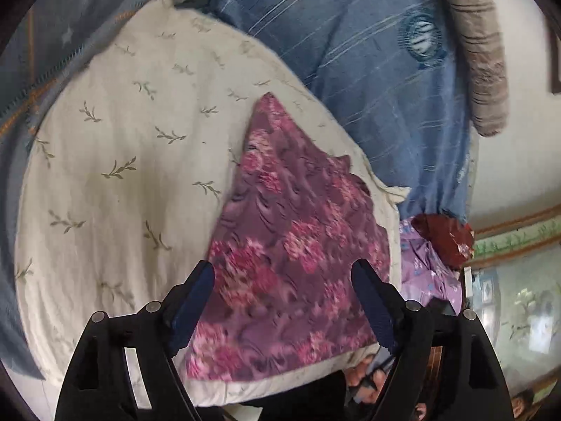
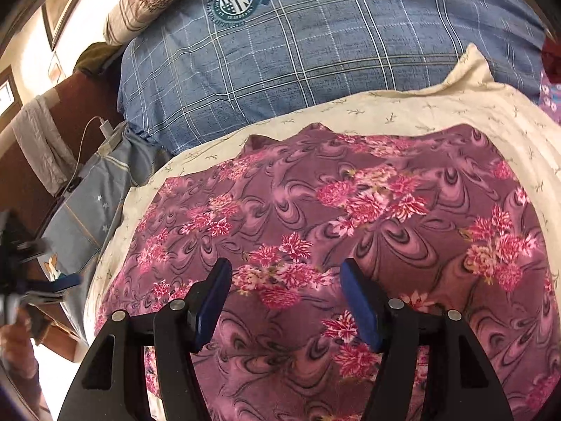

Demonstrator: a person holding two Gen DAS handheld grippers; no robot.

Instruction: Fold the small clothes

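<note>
Currently my left gripper and my right gripper both hover over the purple floral garment with jaws spread wide, gripping nothing. It lies spread out on the cream leaf-print cloth, which rests against the blue plaid pillow on its far side.

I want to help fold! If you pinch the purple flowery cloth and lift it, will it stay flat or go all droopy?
Probably droopy. The purple flowery cloth lies thin and rippled on the cream sheet, so it should sag and bunch from wherever it is pinched. It looks light, so a push would likely wrinkle it. Both grippers are open above it.
</note>
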